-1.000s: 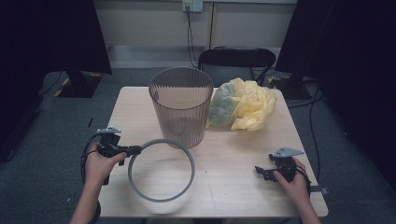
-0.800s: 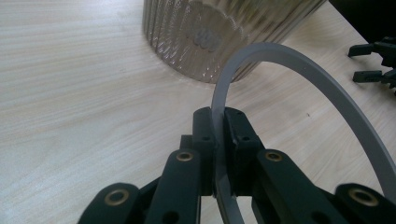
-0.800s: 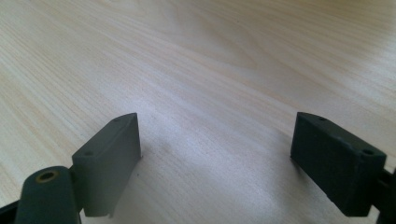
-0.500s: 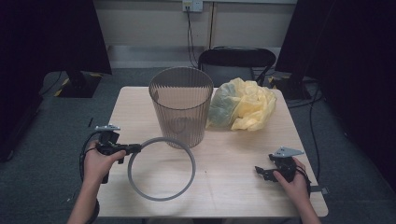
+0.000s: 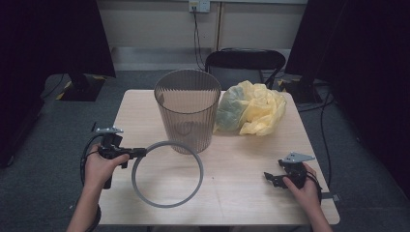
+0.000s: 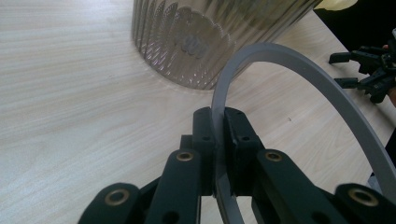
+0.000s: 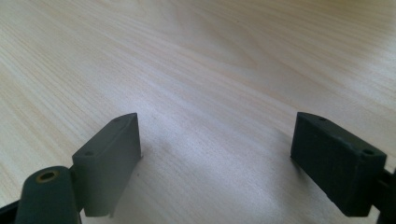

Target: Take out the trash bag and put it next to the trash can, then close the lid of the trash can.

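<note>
Surface: pale wooden table (image 5: pixel 251 169), dark room around it.
Ring: grey ring (image 5: pixel 167 174) lies nearly flat over the table and stretches away from the left jaws toward the table's middle.
Left gripper (image 6: pixel 219 140): jaws clamped on the ring's near edge, band running up between them.
Bin: ribbed clear bin (image 5: pixel 187 110) upright just beyond the ring.
Bag: yellow bag (image 5: pixel 251 107) beside the bin.
Right gripper (image 7: pixel 215 149): jaws wide apart, bare wood between.
</note>
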Motion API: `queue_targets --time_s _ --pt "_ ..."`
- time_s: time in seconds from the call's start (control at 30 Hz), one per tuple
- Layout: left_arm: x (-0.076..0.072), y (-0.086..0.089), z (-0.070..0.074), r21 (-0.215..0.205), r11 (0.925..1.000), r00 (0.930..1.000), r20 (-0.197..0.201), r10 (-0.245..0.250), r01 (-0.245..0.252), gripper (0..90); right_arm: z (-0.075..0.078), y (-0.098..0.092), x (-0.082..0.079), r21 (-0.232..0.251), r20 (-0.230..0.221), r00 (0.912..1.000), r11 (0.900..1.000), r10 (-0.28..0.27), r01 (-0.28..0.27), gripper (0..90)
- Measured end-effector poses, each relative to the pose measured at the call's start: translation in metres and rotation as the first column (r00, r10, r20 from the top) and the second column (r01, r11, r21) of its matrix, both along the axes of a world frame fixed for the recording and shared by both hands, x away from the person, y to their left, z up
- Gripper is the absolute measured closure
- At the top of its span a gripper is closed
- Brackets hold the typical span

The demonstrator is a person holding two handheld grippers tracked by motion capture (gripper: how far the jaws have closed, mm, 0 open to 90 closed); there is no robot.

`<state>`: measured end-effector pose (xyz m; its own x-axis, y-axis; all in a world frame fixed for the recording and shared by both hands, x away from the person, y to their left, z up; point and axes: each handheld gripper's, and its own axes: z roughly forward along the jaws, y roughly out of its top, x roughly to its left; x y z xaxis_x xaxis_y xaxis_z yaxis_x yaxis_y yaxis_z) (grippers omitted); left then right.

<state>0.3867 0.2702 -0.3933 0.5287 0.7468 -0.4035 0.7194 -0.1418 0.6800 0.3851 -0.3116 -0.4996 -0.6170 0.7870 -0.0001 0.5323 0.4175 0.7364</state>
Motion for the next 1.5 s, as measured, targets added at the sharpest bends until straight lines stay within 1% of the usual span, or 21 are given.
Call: queue_targets --time_s 0.2,0.27,0.33,0.47,0.63,0.73,0.8,0.9,0.97,1.03,1.07,1.33,1.43,1.5 --pt "0.000 0.000 0.004 -0.003 1.0000 1.0000 0.001 -0.003 0.003 83.9 0.000 0.000 0.000 0.000 0.000 1.0000 1.000 0.000 0.000 14.9" --pt "0.000 0.001 0.006 0.012 0.9999 1.0000 0.002 -0.005 0.005 83.9 0.000 0.000 0.000 0.000 0.000 1.0000 1.000 0.000 0.000 14.9" --pt "0.000 0.001 0.007 0.019 0.9998 1.0000 0.001 -0.006 0.006 83.9 0.000 0.000 0.000 0.000 0.000 1.0000 1.000 0.000 0.000 15.0" --pt "0.000 0.000 0.011 0.007 0.9999 0.9999 -0.003 -0.011 0.011 83.9 0.000 0.000 0.000 0.000 0.000 1.0000 1.000 0.000 0.000 15.0" --pt "0.001 -0.001 0.019 0.009 0.9996 0.9996 -0.006 -0.026 0.026 83.9 0.000 0.000 0.000 0.000 0.000 1.0000 1.000 0.000 0.000 14.9" --pt "0.001 -0.001 0.025 -0.001 0.9996 0.9996 -0.006 -0.028 0.028 84.0 0.000 0.000 0.000 0.000 0.000 1.0000 1.000 0.000 0.000 15.0" --pt "0.001 -0.001 0.028 -0.006 0.9998 0.9998 -0.008 -0.021 0.021 84.0 0.000 0.000 0.000 0.000 0.000 1.0000 1.000 0.000 0.000 15.0" --pt "0.001 -0.001 0.032 -0.008 0.9996 0.9997 -0.005 -0.026 0.026 84.0 0.000 0.000 0.000 0.000 0.000 1.0000 1.000 0.000 0.000 15.0" --pt "0.002 -0.001 0.035 -0.016 0.9994 0.9995 -0.001 -0.032 0.032 84.0 0.000 0.000 0.000 0.000 -0.001 1.0000 1.000 0.001 -0.001 15.0" --pt "0.002 -0.001 0.037 -0.038 0.9987 0.9994 -0.004 -0.035 0.034 84.0 0.000 0.000 0.000 0.000 0.000 1.0000 1.000 0.000 0.000 15.0" --pt "0.002 -0.001 0.039 -0.040 0.9984 0.9992 0.004 -0.039 0.039 84.0 0.000 0.000 0.000 0.000 0.000 1.0000 1.000 0.000 0.000 15.0" --pt "0.003 -0.002 0.050 -0.046 0.9980 0.9989 0.019 -0.042 0.043 84.0 0.000 0.000 0.000 0.000 0.000 1.0000 1.000 0.000 0.000 15.0" --pt "0.004 -0.003 0.054 -0.049 0.9976 0.9987 0.013 -0.049 0.050 84.0 0.000 0.000 0.000 0.000 -0.001 1.0000 1.000 0.001 -0.001 14.9" --pt "0.004 -0.004 0.057 -0.046 0.9978 0.9987 0.018 -0.048 0.048 84.0 0.000 0.000 0.000 0.000 0.000 1.0000 1.000 0.000 0.000 15.0"
